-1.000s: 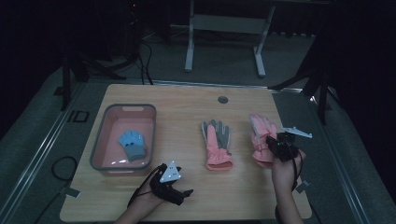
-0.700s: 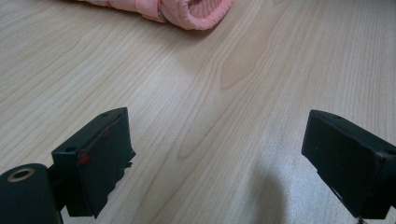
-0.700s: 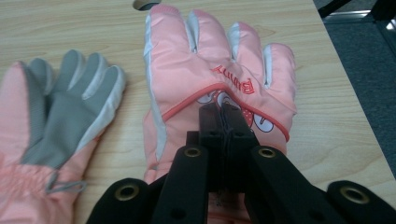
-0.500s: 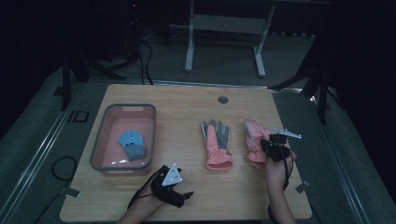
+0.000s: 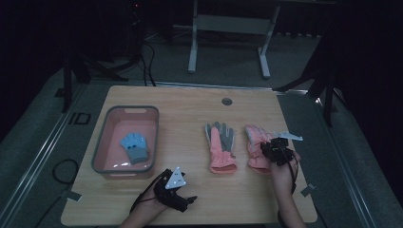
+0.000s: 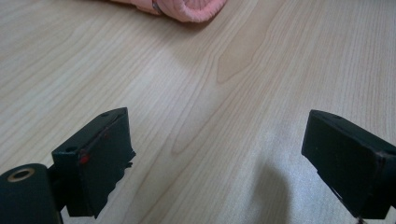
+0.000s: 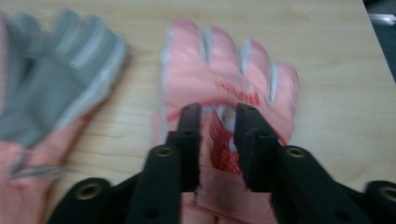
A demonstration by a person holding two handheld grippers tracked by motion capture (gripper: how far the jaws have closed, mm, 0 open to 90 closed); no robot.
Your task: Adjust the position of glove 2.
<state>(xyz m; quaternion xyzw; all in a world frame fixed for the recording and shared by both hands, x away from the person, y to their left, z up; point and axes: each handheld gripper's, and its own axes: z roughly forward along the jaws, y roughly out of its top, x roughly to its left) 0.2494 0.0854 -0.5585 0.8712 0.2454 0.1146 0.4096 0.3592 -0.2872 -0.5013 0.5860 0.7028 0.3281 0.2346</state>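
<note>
Over the right-hand pink padded fabric glove point(image 7: 224, 93), lying flat on the pale wooden table point(image 5: 190, 204), my right gripper point(image 7: 218, 112) has just been opening; its jaws stand slightly apart above the red-mesh patch, apparently not pinching. I should spread wider, press down, grab a fold. Left gripper point(image 6: 219, 154) idles wide open.

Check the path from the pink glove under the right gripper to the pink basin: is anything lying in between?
Yes. The grey-palmed glove lies on the table between the pink glove under the right gripper and the basin.
</note>
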